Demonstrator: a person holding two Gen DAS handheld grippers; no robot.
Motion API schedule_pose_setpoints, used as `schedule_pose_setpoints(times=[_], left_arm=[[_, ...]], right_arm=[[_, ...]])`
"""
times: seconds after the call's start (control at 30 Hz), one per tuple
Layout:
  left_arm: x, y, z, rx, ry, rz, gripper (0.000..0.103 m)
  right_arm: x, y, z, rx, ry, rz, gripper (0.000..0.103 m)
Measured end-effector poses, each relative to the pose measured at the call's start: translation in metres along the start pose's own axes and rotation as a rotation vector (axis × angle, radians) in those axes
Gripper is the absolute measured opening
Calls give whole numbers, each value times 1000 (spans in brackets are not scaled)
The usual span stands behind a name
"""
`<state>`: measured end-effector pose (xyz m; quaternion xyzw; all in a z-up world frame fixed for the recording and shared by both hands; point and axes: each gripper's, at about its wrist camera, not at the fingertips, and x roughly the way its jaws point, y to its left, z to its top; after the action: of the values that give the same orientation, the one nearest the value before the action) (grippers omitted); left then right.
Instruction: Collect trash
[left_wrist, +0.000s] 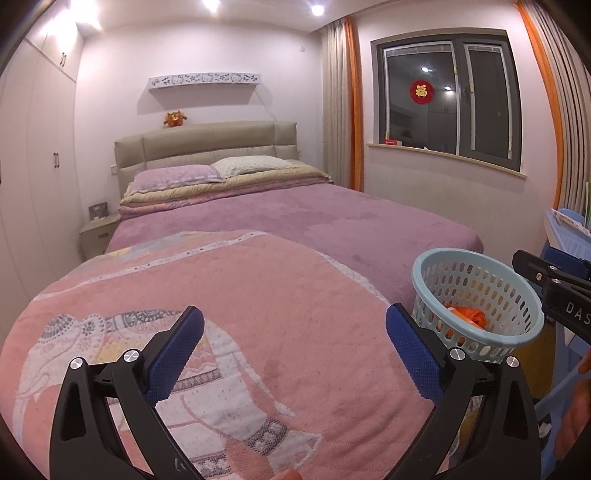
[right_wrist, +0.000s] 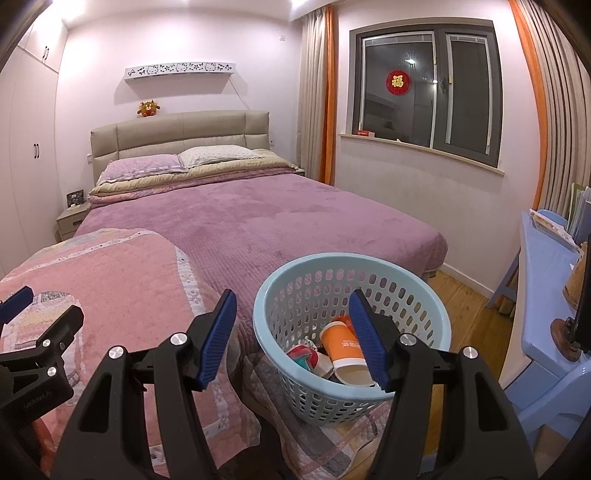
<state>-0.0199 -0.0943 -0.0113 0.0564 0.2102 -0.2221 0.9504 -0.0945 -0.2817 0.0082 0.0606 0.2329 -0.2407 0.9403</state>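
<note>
A wide bed fills the room, spread with a purple blanket. At its foot lies a pink quilt patterned with a white elephant. Up at the padded beige headboard, a purple pillow sits beside a white dotted pillow. A small orange plush toy perches on top of the headboard, under a white wall shelf. There's a bedside table on the left, near white wardrobe doors. On the right, a dark window carries a round red decoration, with orange-edged curtains on either side.
</note>
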Motion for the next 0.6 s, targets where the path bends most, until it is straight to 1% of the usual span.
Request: schedule_pose_setpoints(times=[0.6], left_arm=[[0,1,1,-14,8,2,96]], right_arm=[[0,0,-2,0,5,6,60]])
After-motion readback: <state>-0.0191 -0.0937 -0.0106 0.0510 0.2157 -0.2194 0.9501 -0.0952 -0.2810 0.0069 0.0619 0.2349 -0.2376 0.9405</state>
